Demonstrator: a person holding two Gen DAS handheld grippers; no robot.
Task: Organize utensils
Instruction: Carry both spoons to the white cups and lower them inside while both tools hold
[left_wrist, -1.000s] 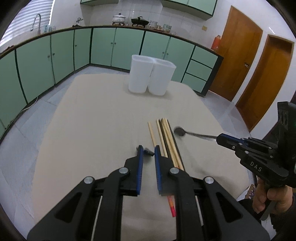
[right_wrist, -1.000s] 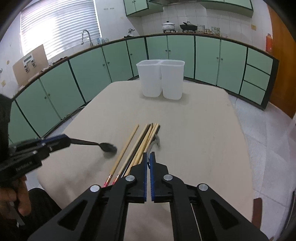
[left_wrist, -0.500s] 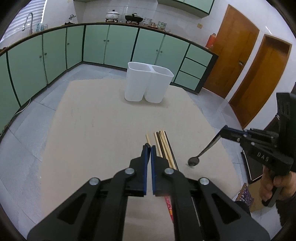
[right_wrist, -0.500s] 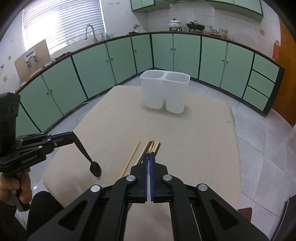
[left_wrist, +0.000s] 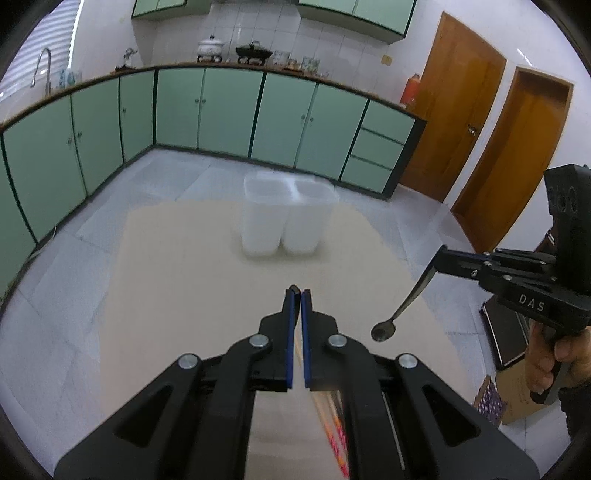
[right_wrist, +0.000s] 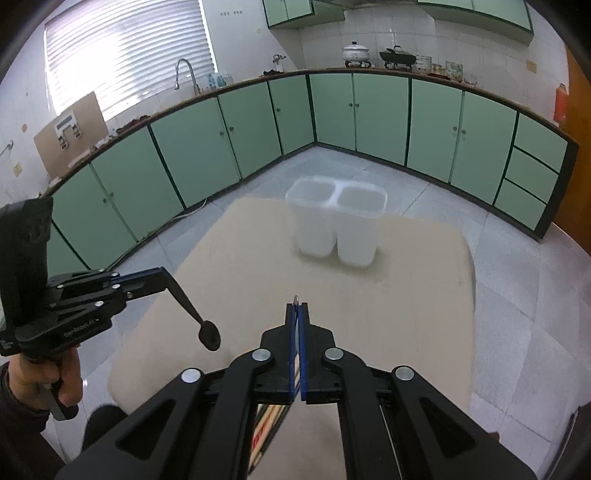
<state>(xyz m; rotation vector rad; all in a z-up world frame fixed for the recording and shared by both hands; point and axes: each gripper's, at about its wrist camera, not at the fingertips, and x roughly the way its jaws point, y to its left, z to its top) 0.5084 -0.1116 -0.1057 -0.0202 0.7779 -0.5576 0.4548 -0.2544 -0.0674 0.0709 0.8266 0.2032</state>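
Observation:
My left gripper (left_wrist: 296, 293) is shut on a dark spoon; from the right wrist view the spoon (right_wrist: 201, 321) hangs bowl-down from it (right_wrist: 166, 282). My right gripper (right_wrist: 296, 305) is shut on another dark spoon; from the left wrist view that spoon (left_wrist: 402, 308) hangs bowl-down from it (left_wrist: 437, 262). Both are raised above the beige table (left_wrist: 177, 280). A white two-compartment bin (left_wrist: 286, 218) stands at the table's far end, also in the right wrist view (right_wrist: 338, 221). Chopsticks (left_wrist: 332, 432) lie on the table under the grippers, mostly hidden.
Green kitchen cabinets (right_wrist: 258, 129) run around the room behind the table. Two wooden doors (left_wrist: 509, 147) stand at the right. A cardboard box (left_wrist: 517, 398) sits on the floor at the right of the table.
Both grippers have risen away from the table with their spoons. The spoons swung from level to hanging bowl-down. The left gripper closed over the last second.

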